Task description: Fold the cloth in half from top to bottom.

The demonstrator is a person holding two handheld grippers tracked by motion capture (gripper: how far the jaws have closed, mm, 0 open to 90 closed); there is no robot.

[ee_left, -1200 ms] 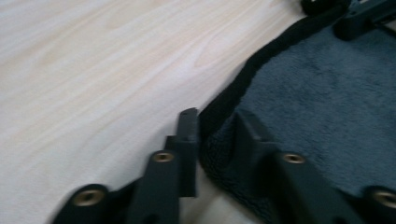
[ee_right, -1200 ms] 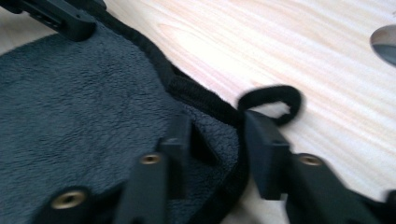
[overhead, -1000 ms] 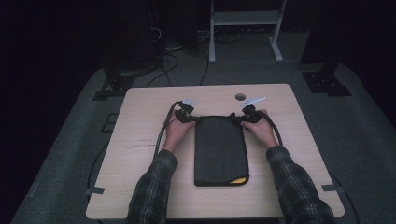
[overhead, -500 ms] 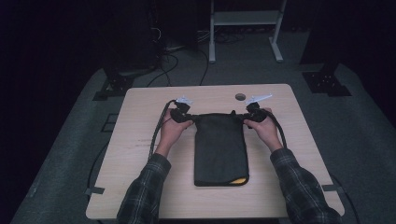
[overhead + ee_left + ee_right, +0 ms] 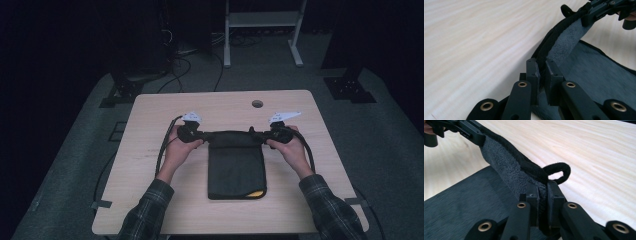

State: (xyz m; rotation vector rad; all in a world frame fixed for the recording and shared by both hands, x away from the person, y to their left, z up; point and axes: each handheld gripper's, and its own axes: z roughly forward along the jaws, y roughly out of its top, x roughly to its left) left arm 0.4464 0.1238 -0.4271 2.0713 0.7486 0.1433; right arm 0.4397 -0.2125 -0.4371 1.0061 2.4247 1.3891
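Your left hand-held gripper (image 5: 194, 135) and right hand-held gripper (image 5: 261, 135) each pinch a far corner of the dark cloth (image 5: 236, 170) between them, probably mid-fold; next, carry that edge evenly toward you

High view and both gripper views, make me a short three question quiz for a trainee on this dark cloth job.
1. True or false: the left gripper is shut on the dark cloth.
2. Which part of the cloth does the right gripper pinch? A) the near edge with the yellow patch B) a far corner by a small loop C) the middle
3. Fill in: the far edge of the cloth is lifted off the ____, while the near part lies flat.

Key
1. True; its jaws clamp the other far corner.
2. B.
3. Table.
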